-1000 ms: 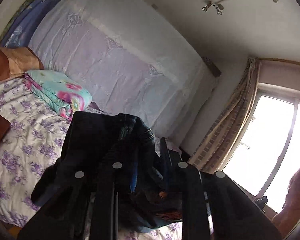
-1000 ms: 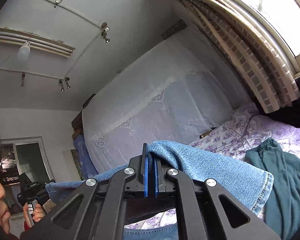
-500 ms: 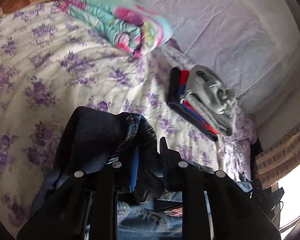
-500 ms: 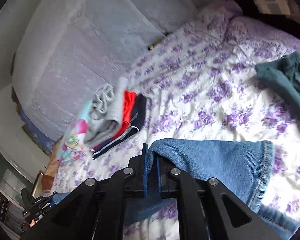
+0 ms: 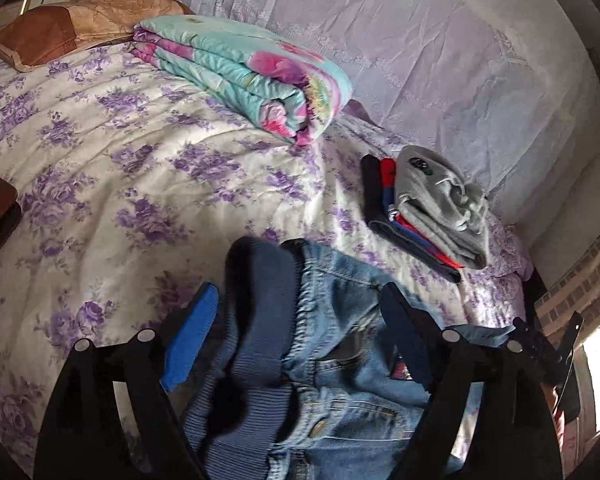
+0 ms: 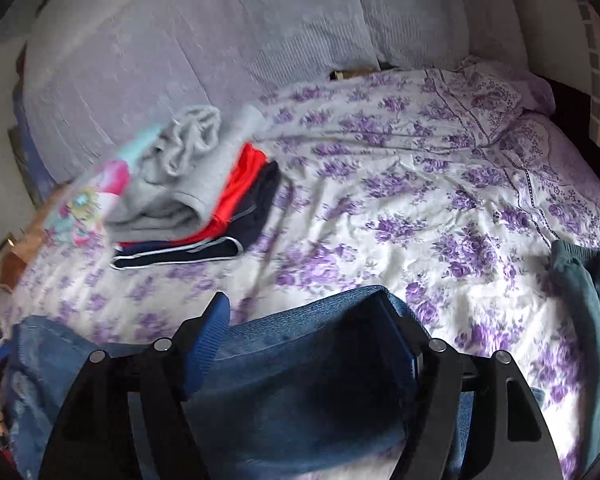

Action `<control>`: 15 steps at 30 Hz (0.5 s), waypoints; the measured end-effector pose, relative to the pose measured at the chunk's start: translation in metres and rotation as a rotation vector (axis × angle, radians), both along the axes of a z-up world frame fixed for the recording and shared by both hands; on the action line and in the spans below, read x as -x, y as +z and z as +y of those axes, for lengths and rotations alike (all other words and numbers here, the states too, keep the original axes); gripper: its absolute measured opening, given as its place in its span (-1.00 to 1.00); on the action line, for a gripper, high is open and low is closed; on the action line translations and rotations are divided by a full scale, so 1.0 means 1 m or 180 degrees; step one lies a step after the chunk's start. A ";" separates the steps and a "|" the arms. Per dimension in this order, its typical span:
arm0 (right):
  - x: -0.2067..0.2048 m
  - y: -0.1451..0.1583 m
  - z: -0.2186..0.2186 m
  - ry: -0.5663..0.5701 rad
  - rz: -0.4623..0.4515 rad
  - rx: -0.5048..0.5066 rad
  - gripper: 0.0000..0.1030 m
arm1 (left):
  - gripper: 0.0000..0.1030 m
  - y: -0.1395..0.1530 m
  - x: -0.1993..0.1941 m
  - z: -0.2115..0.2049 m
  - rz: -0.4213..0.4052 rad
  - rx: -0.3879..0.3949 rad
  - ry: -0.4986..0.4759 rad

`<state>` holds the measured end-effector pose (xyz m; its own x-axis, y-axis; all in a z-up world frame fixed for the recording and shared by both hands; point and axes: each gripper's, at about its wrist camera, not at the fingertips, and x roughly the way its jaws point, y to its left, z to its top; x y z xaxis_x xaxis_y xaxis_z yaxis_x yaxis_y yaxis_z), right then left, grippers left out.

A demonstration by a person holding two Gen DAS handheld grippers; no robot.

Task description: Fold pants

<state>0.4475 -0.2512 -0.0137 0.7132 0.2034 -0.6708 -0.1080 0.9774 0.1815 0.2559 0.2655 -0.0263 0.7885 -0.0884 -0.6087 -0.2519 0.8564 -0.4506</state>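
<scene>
Blue jeans (image 5: 340, 380) with a dark ribbed waistband lie on the flowered bedspread (image 5: 120, 168) under my left gripper (image 5: 300, 320), whose jaws stand wide open around the waist end. In the right wrist view the jeans' leg (image 6: 300, 380) lies between the wide-open jaws of my right gripper (image 6: 306, 316). Neither gripper pinches the cloth.
A stack of folded clothes, grey on red on navy (image 5: 428, 208) (image 6: 196, 204), lies near the covered headboard. A folded turquoise floral quilt (image 5: 240, 72) and a brown pillow (image 5: 60, 32) lie behind. A teal garment (image 6: 588, 320) lies at the right.
Both grippers swung down from facing the wall and ceiling to the bed, laid the jeans on it, and opened, letting go of the cloth.
</scene>
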 end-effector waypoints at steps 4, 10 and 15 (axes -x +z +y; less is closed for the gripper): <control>-0.028 -0.014 0.000 -0.0334 -0.0018 0.0150 0.31 | 0.56 -0.033 -0.004 0.023 0.0107 0.0453 0.0214; 0.031 0.018 -0.043 -0.0284 -0.0360 0.0200 0.31 | 0.66 -0.030 -0.006 0.013 0.0066 0.0266 0.0183; 0.094 0.010 -0.096 -0.0462 -0.0289 0.0544 0.31 | 0.81 -0.031 -0.007 0.004 0.0033 0.0176 0.0112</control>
